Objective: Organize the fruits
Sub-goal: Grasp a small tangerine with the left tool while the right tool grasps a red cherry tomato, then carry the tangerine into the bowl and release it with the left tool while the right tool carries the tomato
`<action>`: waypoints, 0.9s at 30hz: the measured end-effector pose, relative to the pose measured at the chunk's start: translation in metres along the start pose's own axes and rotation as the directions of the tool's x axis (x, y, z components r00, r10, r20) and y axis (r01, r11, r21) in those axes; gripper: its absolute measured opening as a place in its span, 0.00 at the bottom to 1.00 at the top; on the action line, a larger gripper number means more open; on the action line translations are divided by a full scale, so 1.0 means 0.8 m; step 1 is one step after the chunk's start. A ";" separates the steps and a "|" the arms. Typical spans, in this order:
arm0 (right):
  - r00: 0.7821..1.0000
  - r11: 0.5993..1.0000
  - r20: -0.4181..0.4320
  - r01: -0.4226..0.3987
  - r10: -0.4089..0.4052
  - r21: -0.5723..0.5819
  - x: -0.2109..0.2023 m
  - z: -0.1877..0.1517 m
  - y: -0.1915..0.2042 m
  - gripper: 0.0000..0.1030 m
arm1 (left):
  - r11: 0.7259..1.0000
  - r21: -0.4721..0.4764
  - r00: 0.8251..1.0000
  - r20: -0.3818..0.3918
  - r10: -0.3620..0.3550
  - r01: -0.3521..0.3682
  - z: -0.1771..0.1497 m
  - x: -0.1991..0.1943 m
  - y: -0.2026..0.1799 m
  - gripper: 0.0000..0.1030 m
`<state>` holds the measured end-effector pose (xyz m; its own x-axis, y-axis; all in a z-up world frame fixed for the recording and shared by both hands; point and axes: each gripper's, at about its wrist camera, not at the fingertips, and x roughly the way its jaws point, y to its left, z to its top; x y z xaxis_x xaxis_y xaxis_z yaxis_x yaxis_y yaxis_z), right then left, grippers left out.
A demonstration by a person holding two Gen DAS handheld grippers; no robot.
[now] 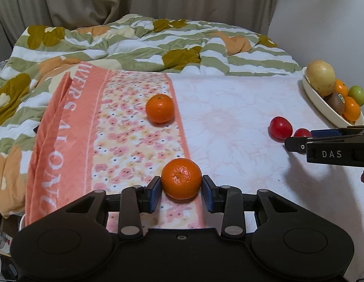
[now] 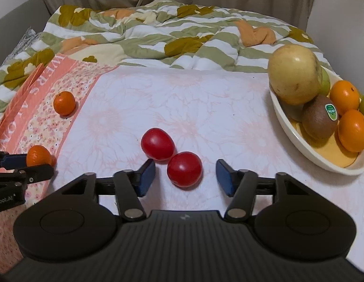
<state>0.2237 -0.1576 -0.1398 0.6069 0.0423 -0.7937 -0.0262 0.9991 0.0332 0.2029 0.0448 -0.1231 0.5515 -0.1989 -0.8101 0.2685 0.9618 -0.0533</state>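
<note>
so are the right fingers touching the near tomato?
Apart. The right wrist view shows white cloth on both sides between the fingers and the near tomato; right gripper is open.

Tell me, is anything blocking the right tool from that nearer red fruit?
Nothing visible. The right tool is open, with the nearer red fruit already between its fingers. The second red fruit sits just beyond the left finger, touching or nearly touching the first.

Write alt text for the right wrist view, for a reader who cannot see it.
The right gripper is open around the nearer of two red fruits on a pale cloth, its blue pads clear of it. A white bowl of mixed fruit sits to the right; at far left the left gripper flanks an orange.
</note>
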 end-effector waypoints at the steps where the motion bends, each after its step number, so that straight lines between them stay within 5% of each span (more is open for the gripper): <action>1: 1.000 1.000 -0.004 0.000 0.000 -0.006 0.001 0.000 0.001 0.59 | 1.000 -0.003 1.000 0.001 0.002 -0.002 -0.001 -0.002 0.001 0.39; 3: 1.000 1.000 0.000 0.004 -0.004 -0.021 0.001 0.000 0.004 0.45 | 1.000 -0.007 1.000 0.004 0.003 -0.003 -0.002 -0.006 0.003 0.39; 14: 1.000 1.000 0.026 -0.006 0.006 0.003 -0.031 0.002 0.006 0.45 | 1.000 -0.019 0.999 0.042 -0.010 0.011 0.000 -0.042 0.000 0.39; 27: 0.996 0.998 0.094 0.001 -0.008 0.068 -0.133 0.004 -0.023 0.45 | 0.999 -0.016 0.990 0.140 -0.024 0.027 0.014 -0.110 -0.022 0.39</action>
<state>0.1620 -0.1806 -0.0540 0.6793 0.0343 -0.7331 0.0289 0.9969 0.0735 0.1583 0.0430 -0.0439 0.6496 -0.2467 -0.7191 0.2703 0.9590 -0.0848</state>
